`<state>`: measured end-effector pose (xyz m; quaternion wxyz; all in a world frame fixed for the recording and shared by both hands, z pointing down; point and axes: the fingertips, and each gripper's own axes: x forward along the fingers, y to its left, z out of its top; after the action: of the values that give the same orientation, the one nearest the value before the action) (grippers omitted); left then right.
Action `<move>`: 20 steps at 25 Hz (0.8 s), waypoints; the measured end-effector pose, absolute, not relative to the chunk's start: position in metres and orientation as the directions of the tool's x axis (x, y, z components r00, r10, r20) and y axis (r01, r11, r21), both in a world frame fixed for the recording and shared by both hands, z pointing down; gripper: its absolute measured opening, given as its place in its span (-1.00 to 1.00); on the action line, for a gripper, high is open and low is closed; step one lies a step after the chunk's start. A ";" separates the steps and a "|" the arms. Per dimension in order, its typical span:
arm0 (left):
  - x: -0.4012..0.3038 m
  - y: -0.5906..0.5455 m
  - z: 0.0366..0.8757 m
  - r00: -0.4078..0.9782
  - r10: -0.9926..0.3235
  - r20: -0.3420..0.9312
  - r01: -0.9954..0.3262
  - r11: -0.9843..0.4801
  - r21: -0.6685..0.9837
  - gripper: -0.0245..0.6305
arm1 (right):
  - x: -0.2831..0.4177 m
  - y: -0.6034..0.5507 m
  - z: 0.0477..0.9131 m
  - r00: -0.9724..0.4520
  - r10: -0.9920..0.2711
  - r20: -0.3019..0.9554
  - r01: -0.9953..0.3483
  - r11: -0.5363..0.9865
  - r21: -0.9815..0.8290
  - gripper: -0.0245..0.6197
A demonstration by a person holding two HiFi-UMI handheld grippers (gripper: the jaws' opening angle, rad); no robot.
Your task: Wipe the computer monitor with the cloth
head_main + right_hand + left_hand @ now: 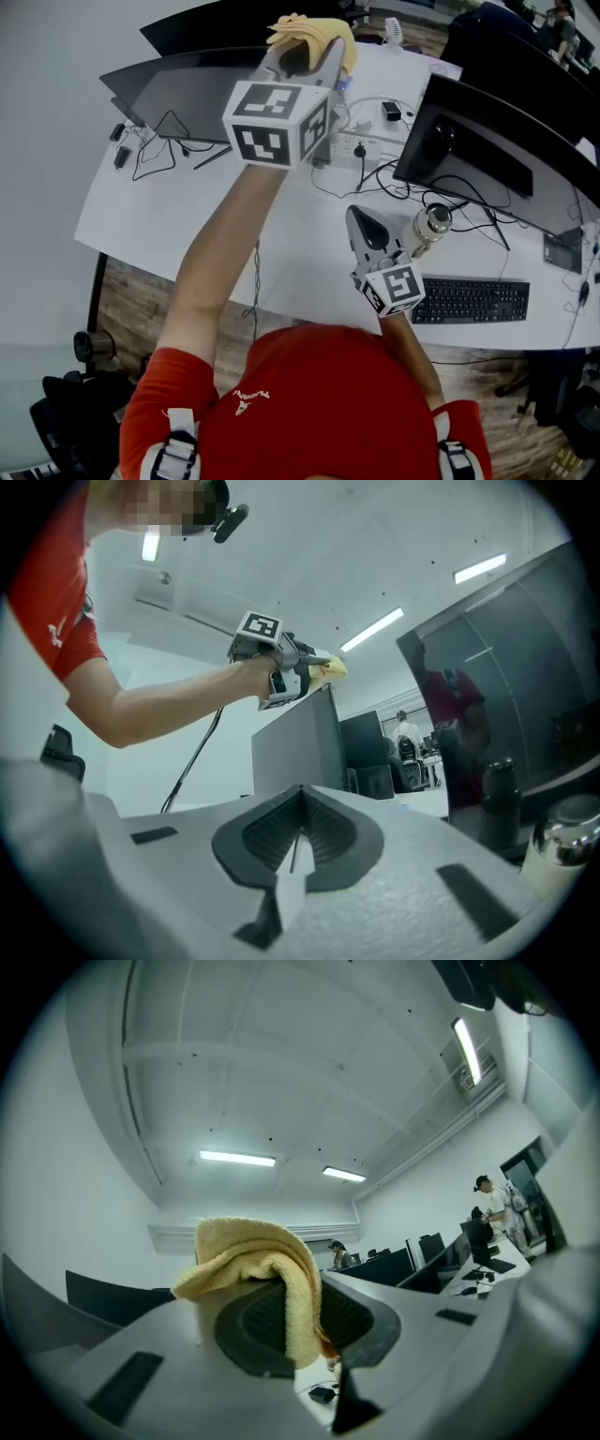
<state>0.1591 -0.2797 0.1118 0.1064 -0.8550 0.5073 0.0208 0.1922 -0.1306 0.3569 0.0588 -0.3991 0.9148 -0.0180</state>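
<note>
- The left hand-held gripper (307, 49), raised at upper centre of the frame, pinches the yellow cloth (314, 30), which drapes over its jaws.
- The cloth hangs in the air above the dark monitor (178, 94) at upper left, off the screen.
- The right hand-held gripper (364, 223), low over the desk (187, 225), is pressed together, empty.
- To my eye, the wiping itself is left to do.

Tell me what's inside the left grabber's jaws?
A yellow cloth, pinched in the left gripper and flopping over its jaws. The squeezed part is hidden between the pads.
</note>
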 end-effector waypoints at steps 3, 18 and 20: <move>0.152 -0.280 0.097 0.482 -0.861 -0.162 -0.872 -0.453 -0.186 -0.76 | 0.191 -0.130 0.350 -0.666 -0.739 -0.103 -0.736 0.673 -0.070 -0.91; 0.101 -0.305 0.119 0.462 -0.878 -0.122 -0.866 -0.417 -0.277 -0.76 | 0.168 -0.127 0.336 -0.587 -0.803 -0.103 -0.806 0.592 -0.016 -0.91; 0.090 -0.308 0.122 0.461 -0.880 -0.117 -0.864 -0.415 -0.286 -0.76 | 0.161 -0.128 0.338 -0.579 -0.810 -0.099 -0.813 0.582 -0.013 -0.91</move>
<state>0.0898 -0.3080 0.1224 0.1543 -0.8406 0.5185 -0.0258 0.1611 -0.1285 0.3380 0.0470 -0.4566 0.8883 0.0168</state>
